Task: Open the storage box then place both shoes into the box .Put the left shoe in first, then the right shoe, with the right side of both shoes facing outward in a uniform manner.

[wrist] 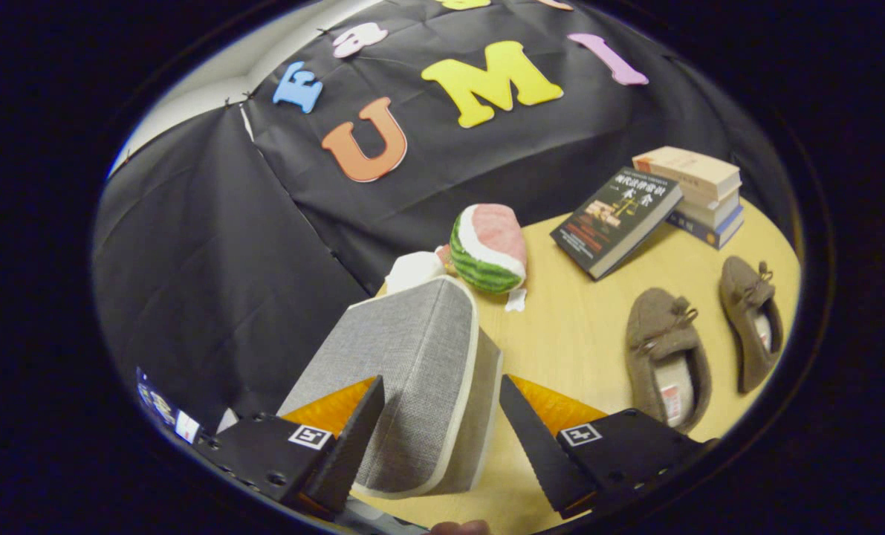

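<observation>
Gripper view: fingers (442, 438) spread wide, straddling grey storage box (412, 371), gripping nothing.
Shoes: brown pair (665, 357) at 3 o'clock on desk (568, 327).

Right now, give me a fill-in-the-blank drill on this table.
1. The storage box sits ____ the fingers of the open gripper.
2. The number of brown shoes on the table is ____.
3. The dark book leans on a ____ of books.
4. Beyond the box lies a toy ____ slice.

Missing: between; two; stack; watermelon
</observation>
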`<action>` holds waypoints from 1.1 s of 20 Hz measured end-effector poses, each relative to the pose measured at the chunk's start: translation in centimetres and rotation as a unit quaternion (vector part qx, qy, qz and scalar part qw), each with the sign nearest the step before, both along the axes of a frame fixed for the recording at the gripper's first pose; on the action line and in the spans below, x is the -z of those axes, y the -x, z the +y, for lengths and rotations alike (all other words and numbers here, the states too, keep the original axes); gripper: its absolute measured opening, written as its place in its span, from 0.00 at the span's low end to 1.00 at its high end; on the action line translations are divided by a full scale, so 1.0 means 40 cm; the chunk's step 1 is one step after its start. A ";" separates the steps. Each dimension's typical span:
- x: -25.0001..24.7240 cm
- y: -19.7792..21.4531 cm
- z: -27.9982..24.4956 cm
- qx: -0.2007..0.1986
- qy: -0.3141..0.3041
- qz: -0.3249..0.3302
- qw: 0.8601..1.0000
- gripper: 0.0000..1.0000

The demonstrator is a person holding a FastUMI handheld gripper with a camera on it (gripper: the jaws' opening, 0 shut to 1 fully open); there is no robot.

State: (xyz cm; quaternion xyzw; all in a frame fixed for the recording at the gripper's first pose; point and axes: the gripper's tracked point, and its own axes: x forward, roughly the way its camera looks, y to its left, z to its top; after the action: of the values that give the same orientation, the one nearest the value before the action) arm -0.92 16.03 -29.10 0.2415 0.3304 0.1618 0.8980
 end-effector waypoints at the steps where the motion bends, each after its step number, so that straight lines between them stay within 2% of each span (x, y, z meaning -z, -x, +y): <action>1: 0.012 -0.001 0.011 0.001 -0.021 0.012 1.000 0.95; 7: 0.042 -0.024 0.064 0.002 -0.136 0.078 0.988 0.96; 12: 0.022 -0.024 0.077 -0.008 -0.164 0.095 0.982 0.94; 15: 0.007 -0.020 0.079 -0.013 -0.194 0.117 0.974 0.84; 22: -0.076 -0.002 0.061 -0.039 -0.184 0.095 0.978 0.35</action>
State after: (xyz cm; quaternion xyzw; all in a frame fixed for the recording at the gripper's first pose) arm -0.86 18.46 -26.05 0.4038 0.3883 0.2312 0.7955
